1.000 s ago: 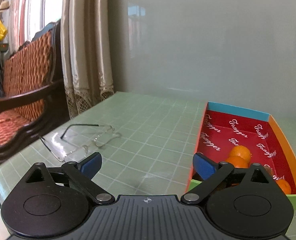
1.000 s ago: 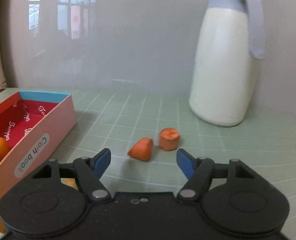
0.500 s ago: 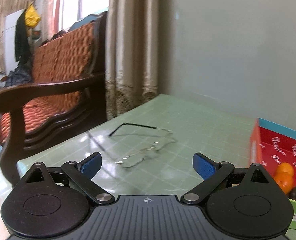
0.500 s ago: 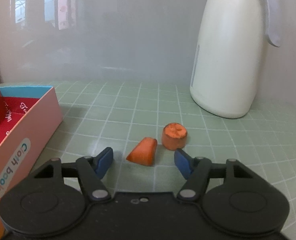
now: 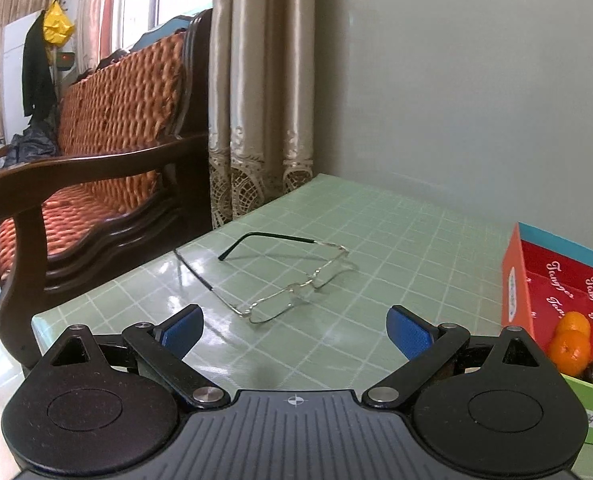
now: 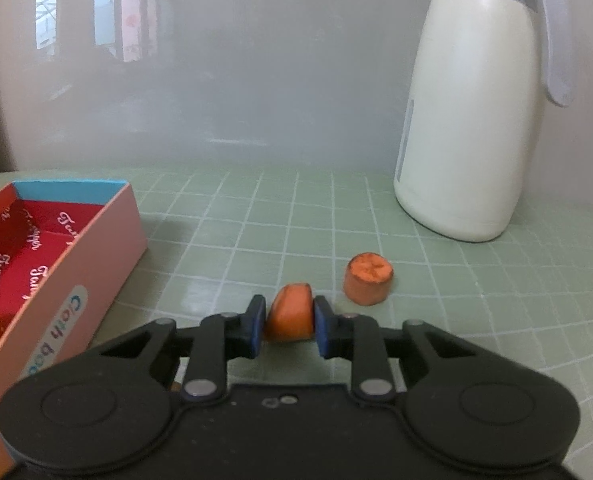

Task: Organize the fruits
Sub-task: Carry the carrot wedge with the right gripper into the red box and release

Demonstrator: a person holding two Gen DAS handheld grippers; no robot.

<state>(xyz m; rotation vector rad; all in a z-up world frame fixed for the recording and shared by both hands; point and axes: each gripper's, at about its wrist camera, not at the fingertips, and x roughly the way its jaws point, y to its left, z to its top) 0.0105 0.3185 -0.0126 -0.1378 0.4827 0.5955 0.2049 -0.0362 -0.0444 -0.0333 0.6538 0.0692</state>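
Orange carrot wedge (image 6: 290, 312), red-lined pink box (image 6: 96, 248), green gridded tabletop (image 6: 476, 300), blue-padded claw (image 6: 289, 330)

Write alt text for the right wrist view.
The right hand-held gripper is shut on an orange wedge on a green grid table. An orange cylinder piece sits beside it, a white jug behind, a pink box left.

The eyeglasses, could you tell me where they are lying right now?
In the left wrist view, the eyeglasses lie on the green table, ahead of the open left gripper and left of the box.
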